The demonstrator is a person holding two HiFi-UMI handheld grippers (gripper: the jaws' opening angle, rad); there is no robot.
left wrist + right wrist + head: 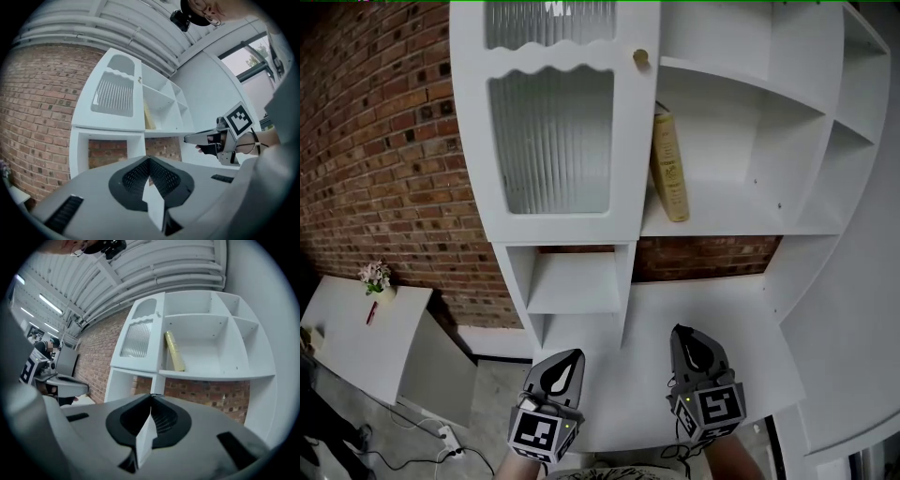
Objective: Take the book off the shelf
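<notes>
Facing, with the right hand-held gripper nearer, jaws together and empty, a tan hardback book leaning near-upright on the far white shelf.

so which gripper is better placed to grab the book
Right, probably: the right gripper sits nearly straight below the leaning book, while the left gripper is off under the cabinet door. Both are shut and empty.

Shelf matt white (door pane ribbed glass); wall rough brick; book dull yellow cover.
</notes>
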